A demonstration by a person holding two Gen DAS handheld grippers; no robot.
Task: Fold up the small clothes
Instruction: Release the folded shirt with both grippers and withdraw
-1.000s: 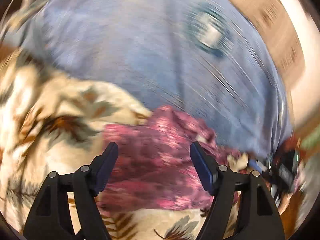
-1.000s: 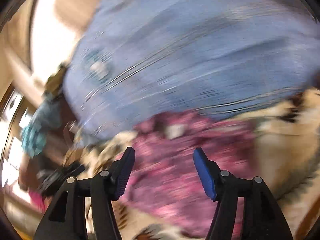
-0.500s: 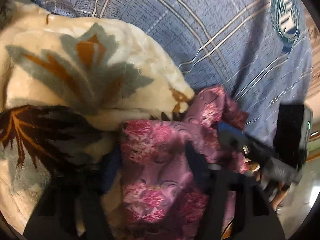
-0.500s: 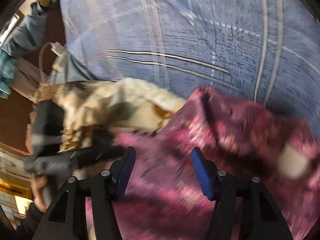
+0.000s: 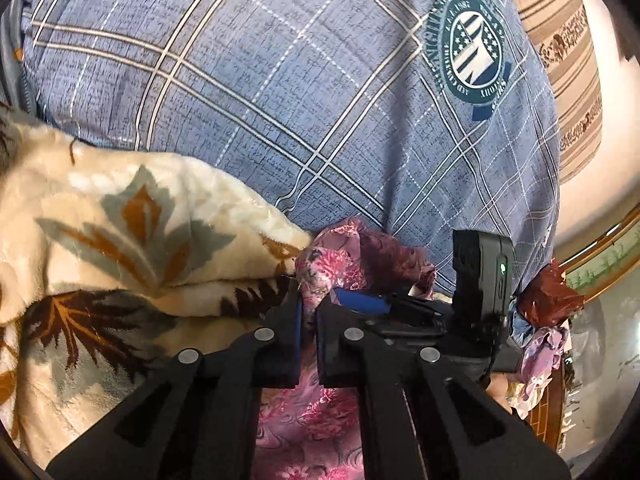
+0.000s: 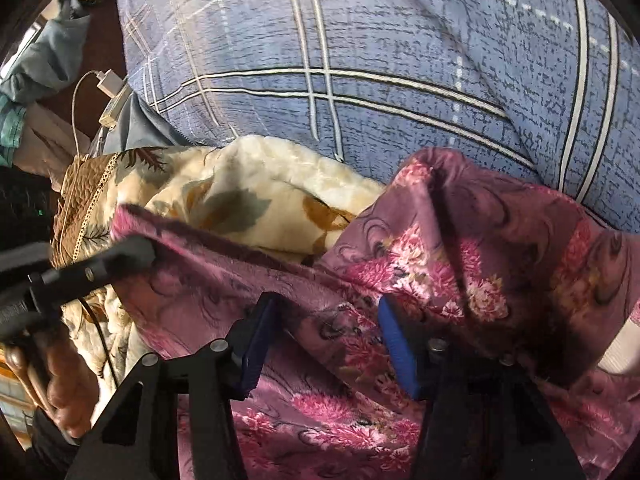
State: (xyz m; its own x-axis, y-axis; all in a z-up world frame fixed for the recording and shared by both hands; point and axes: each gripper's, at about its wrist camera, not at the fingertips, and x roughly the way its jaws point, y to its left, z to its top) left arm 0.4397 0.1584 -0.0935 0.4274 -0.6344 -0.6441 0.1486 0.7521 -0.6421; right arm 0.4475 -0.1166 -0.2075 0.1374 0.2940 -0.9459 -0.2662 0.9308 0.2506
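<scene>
While the big blue-grey plaid bedcover (image 5: 280,92) with its round green crest fills the background, a thick cream fleece blanket (image 5: 120,240) printed with grey and brown leaves lies bunched on top of it. Against that blanket sits the piece being worked on: a small purple-pink satin garment with a flower print (image 6: 460,264), crumpled and rumpled, nothing like a flat shape yet.

From where I stand, the folding has barely begun. No crease or tidy edge shows anywhere on the cloth; it looks as if both hands are only now taking hold so the garment can be lifted and spread. Spreading, smoothing and every fold are still to come, as far as I can judge.

On the person's left, the left gripper (image 5: 308,312) has its fingers pressed together on a raised ridge of the floral cloth, right beside the edge of the cream blanket. Seen from the other camera, its dark finger pins the garment's upper hem.

Over the middle of the garment, the right gripper (image 6: 324,340) points steeply down; its blue pads (image 6: 394,344) stand apart and are closing in, with a fold of the fabric lying between them but not yet pinched.

A white charger plug and cable (image 6: 106,84) rest off at the bed's far edge.
</scene>
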